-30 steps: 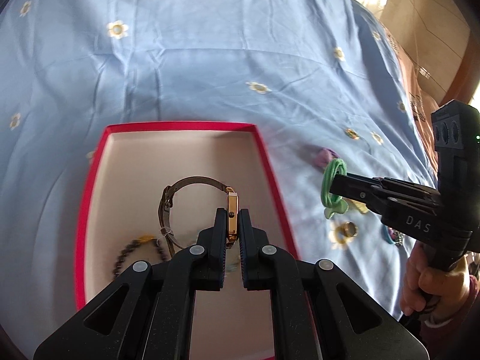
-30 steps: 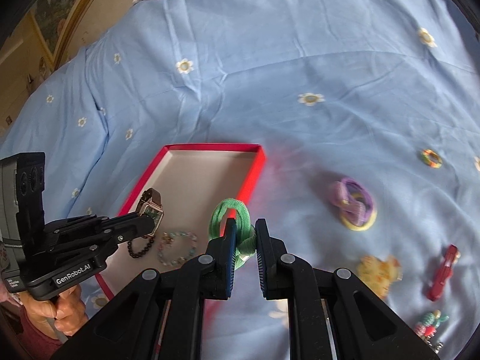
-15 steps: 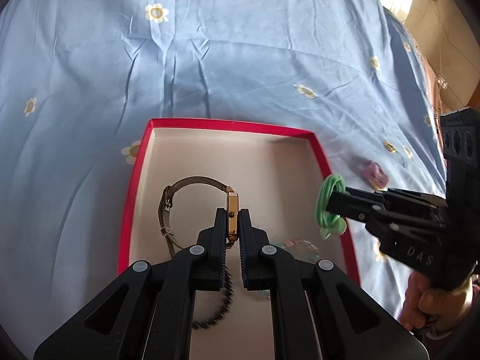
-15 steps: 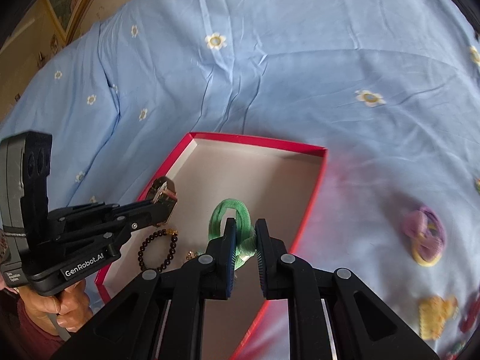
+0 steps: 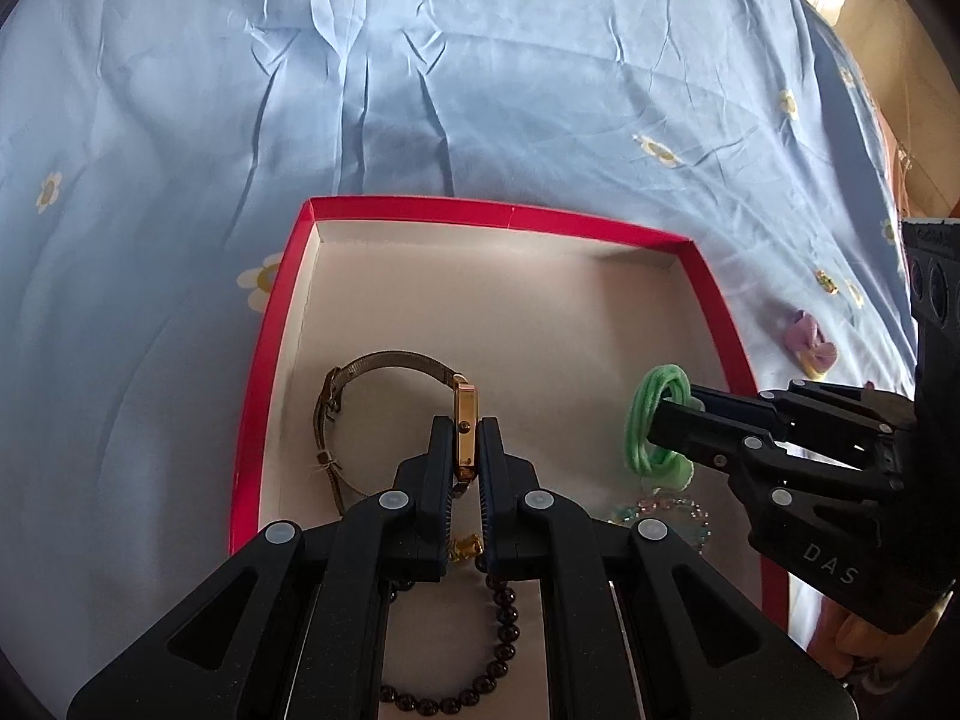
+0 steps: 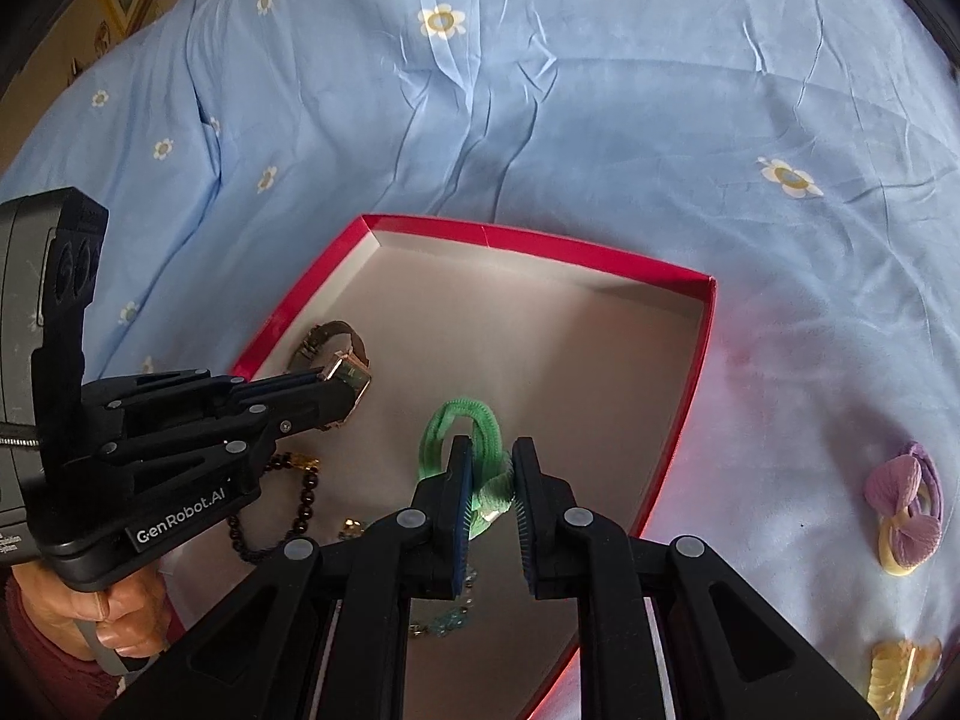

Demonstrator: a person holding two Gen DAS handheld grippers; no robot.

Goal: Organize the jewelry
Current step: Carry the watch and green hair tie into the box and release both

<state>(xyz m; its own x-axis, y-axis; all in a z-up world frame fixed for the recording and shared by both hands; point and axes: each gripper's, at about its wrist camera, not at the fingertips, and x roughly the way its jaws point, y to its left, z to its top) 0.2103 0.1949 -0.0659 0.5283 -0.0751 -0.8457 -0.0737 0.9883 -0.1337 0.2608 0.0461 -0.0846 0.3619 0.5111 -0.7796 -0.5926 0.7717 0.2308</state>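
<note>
Right now the gold watch (image 5: 463, 438) is pinched by its case between the fingers of my left gripper (image 5: 465, 468), hanging over the red box (image 5: 414, 209) near its left wall, its mesh band looping out to the left. The green hair tie (image 6: 465, 456) sits between the fingers of my right gripper (image 6: 487, 501), over the middle of the same box; those fingers are spreading apart, the left pad against the tie and the right one showing a gap beside it. From the left wrist view the green hair tie (image 5: 654, 420) hangs at the tip of the right gripper (image 5: 675, 432), above the box's right half.

Down on the box floor lie a dark bead bracelet (image 5: 498, 654) and a pale bead bracelet (image 5: 666, 513), the first below my left fingers, the second below the hair tie. The box rests on a blue bedsheet (image 6: 540, 90) printed with small flowers. Off to the right of the box, on the sheet, are a purple bow hair tie (image 6: 906, 504) and a yellow clip (image 6: 900, 672). A hand (image 6: 102, 618) grips the left gripper's handle.
</note>
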